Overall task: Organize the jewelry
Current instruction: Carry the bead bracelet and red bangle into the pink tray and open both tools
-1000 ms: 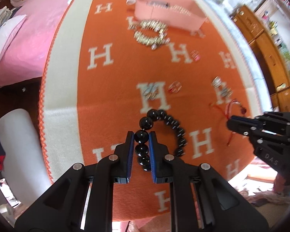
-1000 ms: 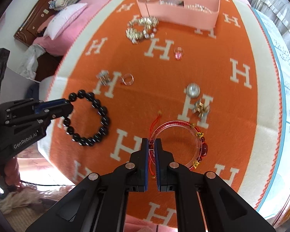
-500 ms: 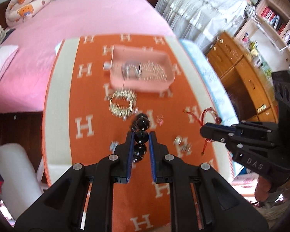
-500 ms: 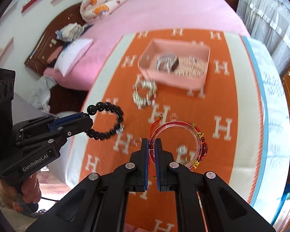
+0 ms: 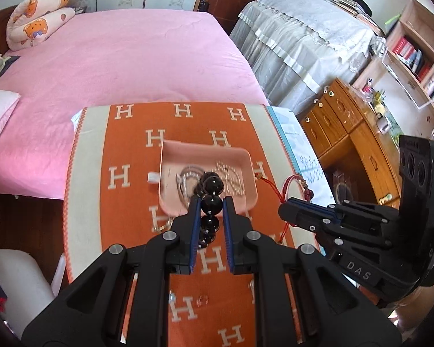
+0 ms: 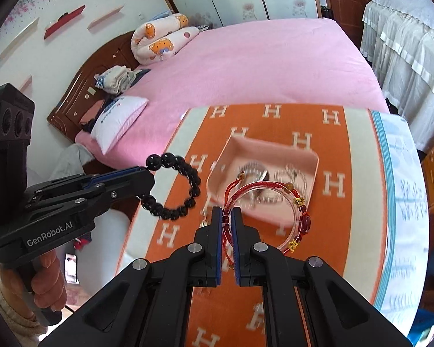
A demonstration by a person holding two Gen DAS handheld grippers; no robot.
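Note:
My left gripper (image 5: 211,202) is shut on a black bead bracelet (image 5: 212,186) and holds it high above the orange blanket, in front of the pink tray (image 5: 247,156). From the right wrist view the same bracelet (image 6: 188,185) hangs from the left gripper (image 6: 147,173). My right gripper (image 6: 226,217) is shut on a clear and red string bracelet (image 6: 301,211), held in the air near the pink tray (image 6: 312,156). The tray holds silver jewelry (image 5: 231,176). The right gripper (image 5: 286,205) also shows at the right of the left wrist view.
The orange H-pattern blanket (image 5: 124,173) covers a table beside a pink bed (image 5: 115,57). Small jewelry pieces (image 5: 162,225) lie on the blanket before the tray. A wooden dresser (image 5: 347,133) stands at the right. A white chair (image 5: 20,283) sits at the left.
Both grippers have lifted their bracelets off the blanket and risen high, and now hold them toward the pink tray. The view has pulled back from the table.

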